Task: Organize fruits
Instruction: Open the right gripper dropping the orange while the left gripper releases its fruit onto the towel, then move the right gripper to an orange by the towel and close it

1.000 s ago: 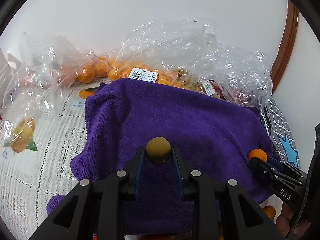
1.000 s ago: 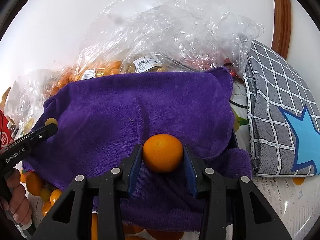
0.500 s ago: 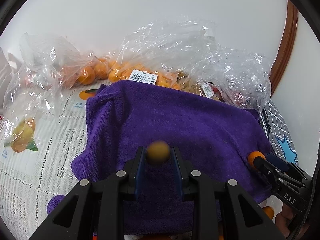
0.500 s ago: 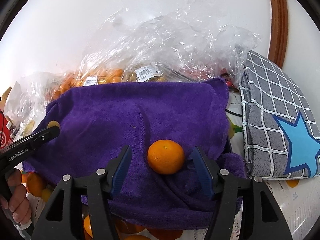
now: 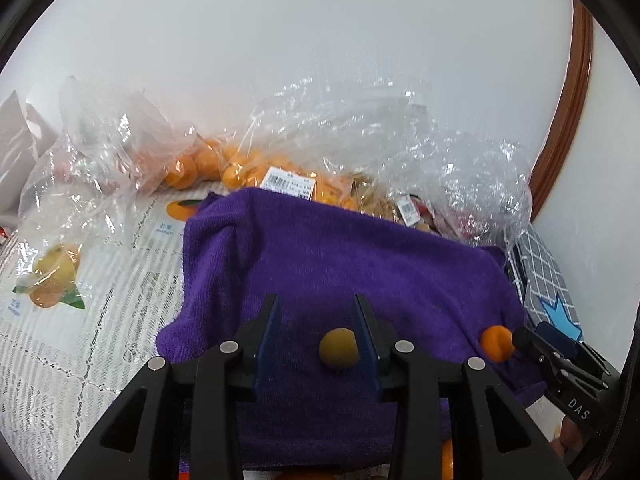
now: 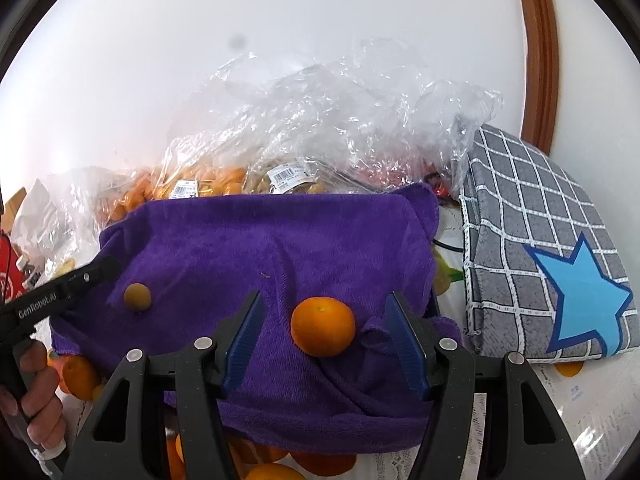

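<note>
A purple towel (image 5: 360, 272) covers a raised surface; it also shows in the right wrist view (image 6: 248, 248). My left gripper (image 5: 316, 332) is open, and a small brown-green fruit (image 5: 338, 347) lies on the towel beside its right finger. My right gripper (image 6: 325, 336) is open, and an orange tangerine (image 6: 322, 332) rests on the towel between its fingers, touching neither. The brown fruit (image 6: 137, 297) and the tangerine (image 5: 496, 343) each show in the other view too.
Clear plastic bags of tangerines (image 5: 224, 168) and other fruit (image 6: 304, 148) lie behind the towel against a white wall. A grey checked cushion with a blue star (image 6: 552, 272) lies right. Loose tangerines (image 6: 80, 376) lie under the towel's front edge. A lace tablecloth (image 5: 60, 360) lies left.
Both grippers have opened and let go of their fruit. The brown fruit and the tangerine now lie on the towel. Both grippers have drawn back a little.
</note>
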`<state>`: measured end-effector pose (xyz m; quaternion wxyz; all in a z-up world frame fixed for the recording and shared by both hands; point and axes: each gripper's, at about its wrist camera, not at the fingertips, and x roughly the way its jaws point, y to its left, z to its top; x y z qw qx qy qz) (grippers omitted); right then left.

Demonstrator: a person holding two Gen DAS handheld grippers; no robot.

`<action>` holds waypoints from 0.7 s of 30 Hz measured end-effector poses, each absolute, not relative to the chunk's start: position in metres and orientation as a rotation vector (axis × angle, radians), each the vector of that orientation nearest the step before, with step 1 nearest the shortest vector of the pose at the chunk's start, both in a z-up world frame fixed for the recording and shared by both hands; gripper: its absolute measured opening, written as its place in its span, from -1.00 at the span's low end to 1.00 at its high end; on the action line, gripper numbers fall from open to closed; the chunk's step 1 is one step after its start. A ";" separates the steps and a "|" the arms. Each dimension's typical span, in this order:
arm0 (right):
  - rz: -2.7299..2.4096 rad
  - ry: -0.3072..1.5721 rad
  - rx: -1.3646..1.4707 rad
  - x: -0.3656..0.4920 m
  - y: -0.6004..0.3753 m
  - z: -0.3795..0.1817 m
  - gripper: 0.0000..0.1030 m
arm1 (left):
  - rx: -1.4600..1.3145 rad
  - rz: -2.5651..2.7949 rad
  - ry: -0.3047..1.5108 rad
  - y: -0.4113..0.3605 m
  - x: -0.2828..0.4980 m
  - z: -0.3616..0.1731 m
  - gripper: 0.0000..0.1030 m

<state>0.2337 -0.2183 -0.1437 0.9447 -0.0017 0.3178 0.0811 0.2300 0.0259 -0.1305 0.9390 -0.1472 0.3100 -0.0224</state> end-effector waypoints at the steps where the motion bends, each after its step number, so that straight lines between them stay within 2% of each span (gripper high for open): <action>1: 0.162 0.646 -0.010 0.232 -0.218 -0.142 0.21 | -0.303 -0.046 0.618 0.026 0.228 -0.129 -0.33; 9: 0.188 0.635 -0.001 0.222 -0.217 -0.133 0.15 | -0.301 -0.064 0.556 0.025 0.214 -0.117 -0.33; 21: 0.177 0.662 0.099 0.186 -0.239 -0.138 0.12 | -0.301 -0.041 0.568 0.033 0.181 -0.120 -0.33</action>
